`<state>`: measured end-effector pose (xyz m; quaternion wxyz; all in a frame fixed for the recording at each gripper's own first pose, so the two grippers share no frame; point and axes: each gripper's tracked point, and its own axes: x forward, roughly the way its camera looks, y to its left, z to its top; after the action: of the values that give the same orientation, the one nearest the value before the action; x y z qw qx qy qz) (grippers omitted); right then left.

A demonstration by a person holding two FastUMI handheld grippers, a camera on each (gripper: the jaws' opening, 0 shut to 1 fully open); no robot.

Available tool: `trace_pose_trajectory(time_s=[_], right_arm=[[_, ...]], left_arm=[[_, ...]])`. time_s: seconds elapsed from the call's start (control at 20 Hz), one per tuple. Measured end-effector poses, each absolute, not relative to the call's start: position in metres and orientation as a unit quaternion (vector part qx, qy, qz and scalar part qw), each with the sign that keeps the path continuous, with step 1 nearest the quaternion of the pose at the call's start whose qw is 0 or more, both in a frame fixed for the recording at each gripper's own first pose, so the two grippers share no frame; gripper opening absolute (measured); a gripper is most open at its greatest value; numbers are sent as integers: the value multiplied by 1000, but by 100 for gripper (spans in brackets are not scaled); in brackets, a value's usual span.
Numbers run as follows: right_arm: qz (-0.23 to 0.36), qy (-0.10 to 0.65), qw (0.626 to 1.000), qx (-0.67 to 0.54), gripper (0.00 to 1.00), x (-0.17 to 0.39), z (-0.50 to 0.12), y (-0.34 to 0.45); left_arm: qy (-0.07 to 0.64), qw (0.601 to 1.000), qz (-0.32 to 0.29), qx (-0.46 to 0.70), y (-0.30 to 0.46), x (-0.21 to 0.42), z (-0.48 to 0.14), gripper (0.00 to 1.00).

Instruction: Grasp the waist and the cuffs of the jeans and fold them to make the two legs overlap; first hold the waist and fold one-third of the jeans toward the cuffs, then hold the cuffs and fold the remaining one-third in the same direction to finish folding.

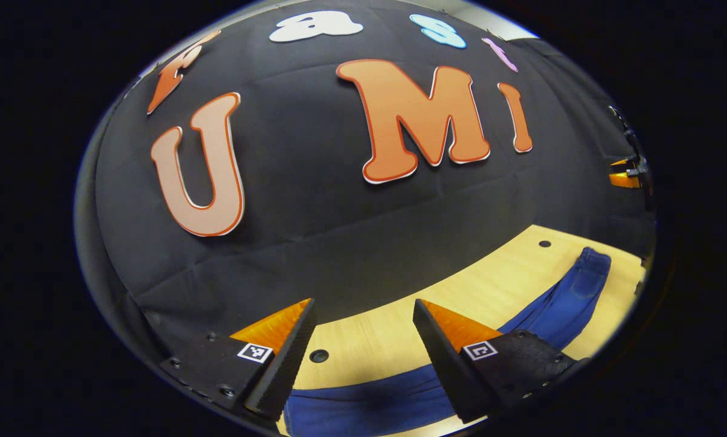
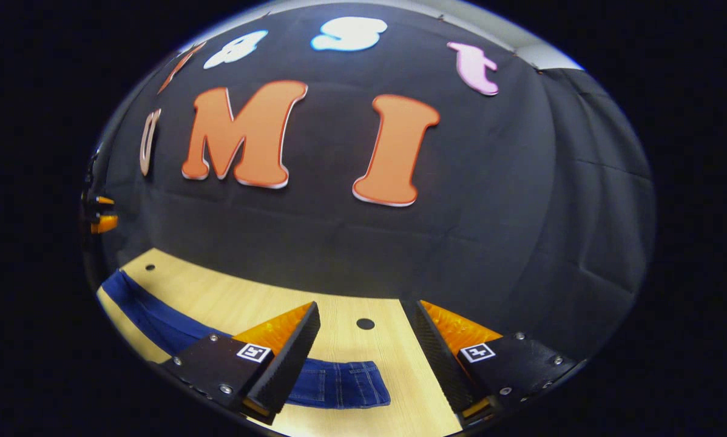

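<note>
Jeans [image 1: 400, 397] lying flat on the table [image 1: 388, 340], seen in the left gripper view as a long blue band running from 6 o'clock out to 3 o'clock, far end near the table's edge. Left gripper [image 1: 363, 309] hanging above them, jaws wide apart and holding nothing; cloth passing beneath and between both fingers, not touching either so far as can be told. Near end of the band cut off at the bottom, so waist or cuffs cannot be told here. Two small dark holes in the tabletop, one just beside the left finger, one out toward 3 o'clock. Right gripper [image 1: 627, 173] tiny at 3 o'clock, high against the booth wall [image 1: 315, 243].

Right gripper view: jeans [image 2: 339, 385] stretching from 9 o'clock to 6 o'clock, ending in a squared, stitched edge at 6 o'clock, between the fingers and nearer the one on the left. Right gripper [image 2: 366, 309] jaws apart, empty, above the cloth. Bare table [image 2: 400, 376] under the finger on the right. Another hole at the table's back edge between the fingertips. Left gripper [image 2: 99, 215] small at 9 o'clock.
</note>
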<state>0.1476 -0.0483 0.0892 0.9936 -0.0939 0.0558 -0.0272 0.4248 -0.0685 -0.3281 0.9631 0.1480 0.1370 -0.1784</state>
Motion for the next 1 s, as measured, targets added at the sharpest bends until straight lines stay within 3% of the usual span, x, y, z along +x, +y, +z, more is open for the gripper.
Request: trace_pose_trajectory(time_s=[0.25,0.4,0.65,1.0], right_arm=[[-57,34,995,-74,97,116,92,-64],[-54,66,996,-36,97,122,67,-59],[-43,134,988,71,97,129,-15,-75],[-65,248,933,252,98,155,-132,-94]], left_arm=[[132,971,-167,106,-71,433,-319,98],[132,977,-146,86,-74,419,-320,98],[135,975,-129,117,-80,388,-331,98],[162,973,-101,131,-79,357,-360,98]])
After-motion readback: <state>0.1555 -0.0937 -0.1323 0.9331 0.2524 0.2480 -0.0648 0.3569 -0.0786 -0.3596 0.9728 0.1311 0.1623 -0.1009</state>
